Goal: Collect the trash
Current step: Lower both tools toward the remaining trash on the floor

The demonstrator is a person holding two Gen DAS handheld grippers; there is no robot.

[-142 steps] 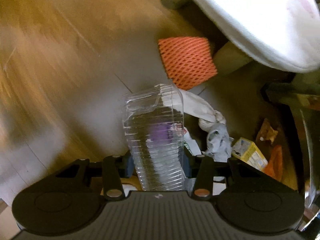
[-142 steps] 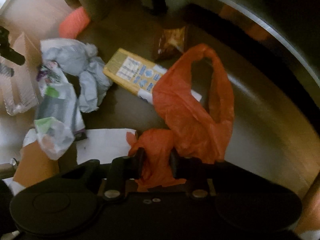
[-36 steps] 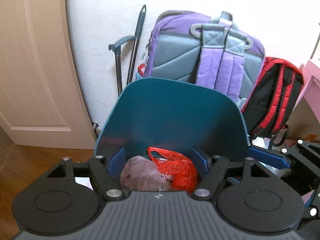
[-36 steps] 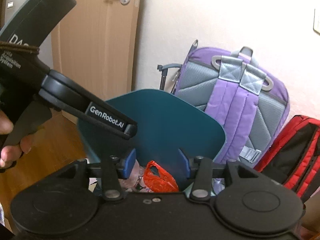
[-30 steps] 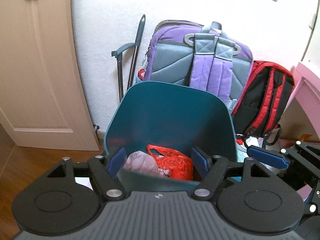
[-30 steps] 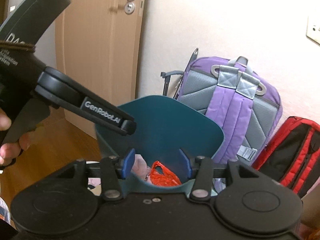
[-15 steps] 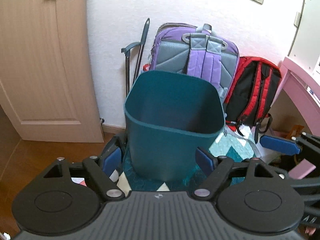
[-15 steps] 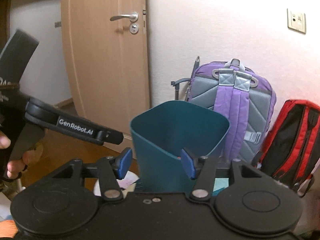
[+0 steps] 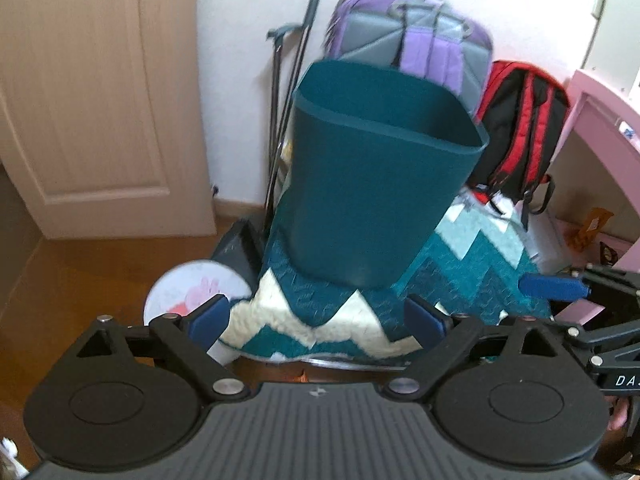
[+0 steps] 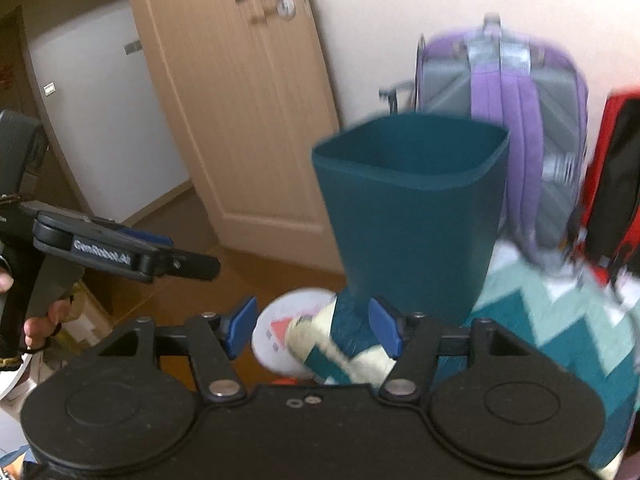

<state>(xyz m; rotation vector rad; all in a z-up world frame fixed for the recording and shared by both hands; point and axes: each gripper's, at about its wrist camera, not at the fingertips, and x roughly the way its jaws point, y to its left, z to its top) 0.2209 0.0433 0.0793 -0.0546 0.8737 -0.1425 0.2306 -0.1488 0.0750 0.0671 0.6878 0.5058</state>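
The teal bin (image 9: 376, 184) stands on a zigzag rug (image 9: 472, 264), in front of a purple backpack (image 9: 408, 28); the left hand-held gripper (image 9: 320, 320) and the right hand-held gripper (image 10: 314, 326) hover before the bin, fingers apart, empty.

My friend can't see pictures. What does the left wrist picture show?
A dark teal trash bin stands on a zigzag rug, beyond the open, empty left gripper. Behind it, a purple backpack and a red backpack lean against the wall.
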